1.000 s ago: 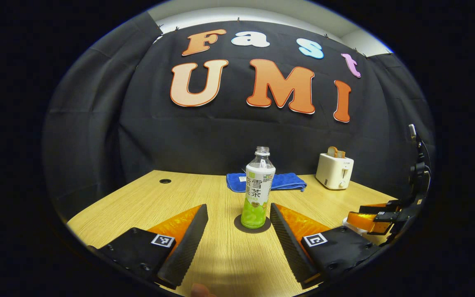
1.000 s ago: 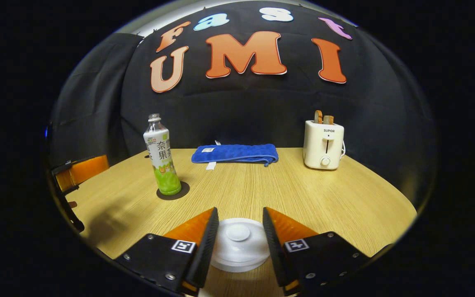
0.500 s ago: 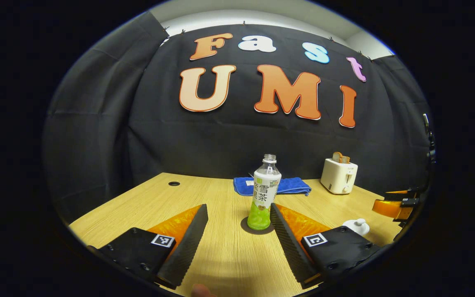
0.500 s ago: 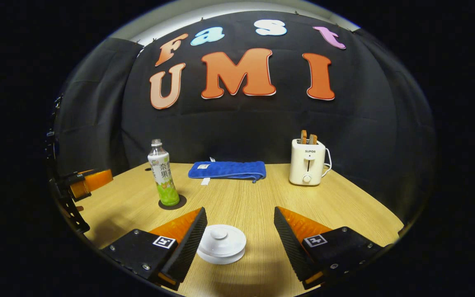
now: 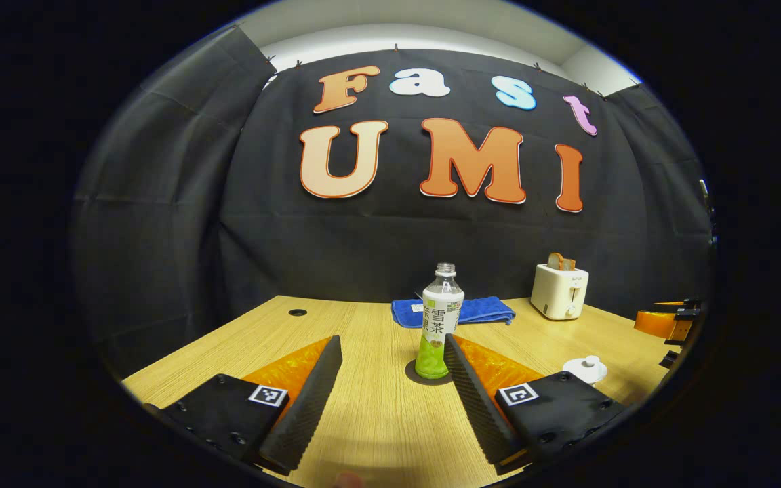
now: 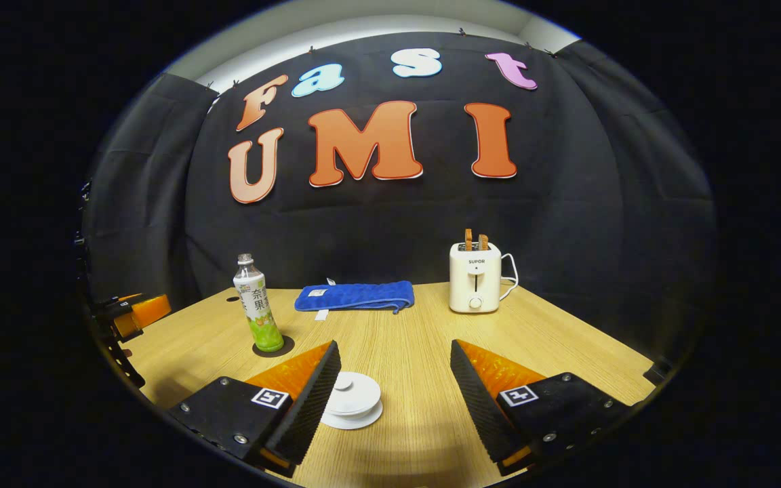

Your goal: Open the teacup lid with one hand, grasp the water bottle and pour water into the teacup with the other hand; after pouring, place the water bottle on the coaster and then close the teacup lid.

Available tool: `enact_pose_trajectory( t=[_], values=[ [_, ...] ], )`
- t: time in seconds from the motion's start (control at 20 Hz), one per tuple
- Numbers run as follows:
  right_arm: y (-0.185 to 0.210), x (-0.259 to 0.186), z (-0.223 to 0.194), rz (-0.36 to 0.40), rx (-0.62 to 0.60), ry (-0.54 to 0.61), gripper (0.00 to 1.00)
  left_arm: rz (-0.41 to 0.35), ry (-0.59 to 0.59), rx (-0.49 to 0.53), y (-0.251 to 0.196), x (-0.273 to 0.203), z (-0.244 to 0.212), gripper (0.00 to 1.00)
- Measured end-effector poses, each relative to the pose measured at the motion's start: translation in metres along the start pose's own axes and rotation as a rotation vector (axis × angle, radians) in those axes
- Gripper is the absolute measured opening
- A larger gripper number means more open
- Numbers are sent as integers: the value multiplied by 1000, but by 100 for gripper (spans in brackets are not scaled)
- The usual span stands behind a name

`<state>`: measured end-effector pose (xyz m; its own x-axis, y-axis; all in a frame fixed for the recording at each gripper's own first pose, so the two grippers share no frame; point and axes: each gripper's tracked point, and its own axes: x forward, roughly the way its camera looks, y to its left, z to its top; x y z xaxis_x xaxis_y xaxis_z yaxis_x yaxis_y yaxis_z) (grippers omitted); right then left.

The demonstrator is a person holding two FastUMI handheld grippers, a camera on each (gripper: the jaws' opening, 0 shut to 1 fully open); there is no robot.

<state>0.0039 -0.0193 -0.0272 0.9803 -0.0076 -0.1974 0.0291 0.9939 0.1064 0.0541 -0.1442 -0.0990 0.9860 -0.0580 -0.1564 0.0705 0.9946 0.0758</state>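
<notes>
Left tongs [image 5: 390, 386]: spread wide, nothing between the fingers, held low over the near part of the surface [image 5: 370, 434]; they point toward the bottle.
Right tongs [image 6: 390, 390]: also spread wide and gripping nothing; the lidded teacup sits just inside the left finger, apart from the right one.
Teacup [image 6: 351, 401]: white, low and round, standing on the surface with its lid [image 6: 344, 385] seated on top, knob up. In the left gripper view it shows small at the right [image 5: 585, 369], lid on.
Water bottle [image 5: 439, 322]: upright, uncapped, clear at the neck, with a white and green printed sleeve. In the right gripper view it stands to the left [image 6: 256, 313].
Coaster [image 5: 424, 374]: dark disc directly under the bottle; the bottle's base rests within it.
Progress: judging from how things lie, every step looks done. The bottle is on the coaster, the lid is on the cup, and neither pair of tongs has hold of anything. Whether water is in the cup cannot be told with the lid on.
Left to do: likely nothing beyond drawing both tongs clear.
Blue towel [image 6: 355, 296]: folded, lying toward the back of the surface, with a small white tag at its edge, too small to make out.
Toaster [image 6: 475, 278]: cream, at the far right, two slices standing in its slots, cord behind.
Writing: the bottle sleeve carries large East Asian characters; the toaster's front has a short printed brand word.
</notes>
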Motion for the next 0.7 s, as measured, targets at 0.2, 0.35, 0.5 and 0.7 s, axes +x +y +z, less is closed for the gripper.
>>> enact_pose_trajectory(
  t=[0.2,0.35,0.5,0.7],
  values=[
    [0,-2,3,-3,-4,-14,97,8,-18,14,2,0,4,95],
    [2,0,1,2,-5,-8,97,7,-18,5,1,1,4,97],
    [4,1,-1,4,-6,-7,97,18,-11,-4,3,1,2,95],
    [5,2,-3,4,-6,-2,97,32,-12,-10,6,0,1,97]
  ],
)
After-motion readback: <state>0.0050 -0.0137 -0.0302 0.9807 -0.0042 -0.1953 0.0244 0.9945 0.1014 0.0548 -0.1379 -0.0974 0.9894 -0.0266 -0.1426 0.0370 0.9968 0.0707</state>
